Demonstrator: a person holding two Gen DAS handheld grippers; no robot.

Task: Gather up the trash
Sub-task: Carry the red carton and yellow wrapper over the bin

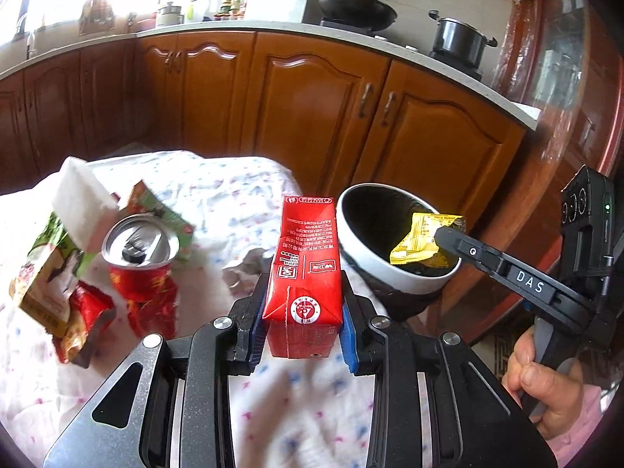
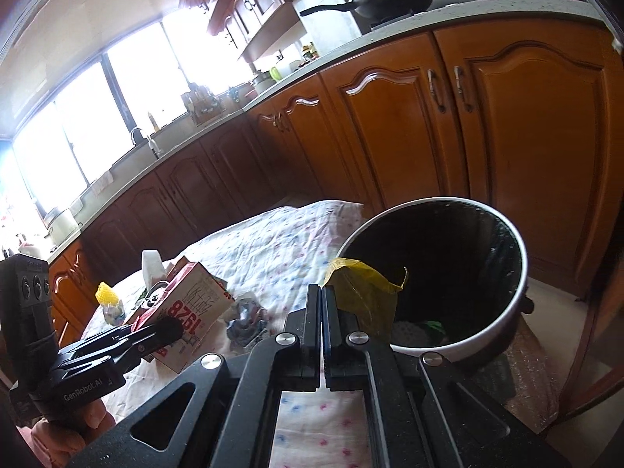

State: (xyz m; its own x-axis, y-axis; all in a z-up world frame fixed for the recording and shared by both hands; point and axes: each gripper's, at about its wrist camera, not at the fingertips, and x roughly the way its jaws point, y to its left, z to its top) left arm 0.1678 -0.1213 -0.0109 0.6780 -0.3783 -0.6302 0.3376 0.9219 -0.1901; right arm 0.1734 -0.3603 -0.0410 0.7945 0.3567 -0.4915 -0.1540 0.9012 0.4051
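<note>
Left wrist view: the left gripper [image 1: 303, 304] is clamped on a red drink carton [image 1: 302, 265], its two blue-padded fingers pressing the carton's side faces. The carton's long axis runs straight forward along the fingers, away from the camera, and it is held above a table covered in a white floral cloth [image 1: 218, 195]. Just ahead and to the right stands the trash bin [image 1: 409, 277], a round container with a white rim and a dark inside, at the table's right edge. The right gripper [image 1: 448, 234] reaches in from the right, its jaws pressed together on a crumpled yellow wrapper [image 1: 423, 241] held over the bin's open mouth. In the right wrist view the same yellow wrapper [image 2: 362, 292] sticks out past the shut fingertips of the right gripper [image 2: 321, 312], with the bin [image 2: 507, 312] directly beyond and slightly right, so the wrapper seems placed for a straight drop once the jaws part. The right hand is clearly the nearer to the bin; the carton would need to travel forward and right to clear the rim. More trash waits on the cloth to the left: a dented red can [image 1: 142, 273] standing upright, torn snack packets [image 1: 50, 277] beside it, and a small crumpled scrap [image 1: 243, 269] near the carton. Brown kitchen cabinets [image 1: 312, 109] fill the background.
</note>
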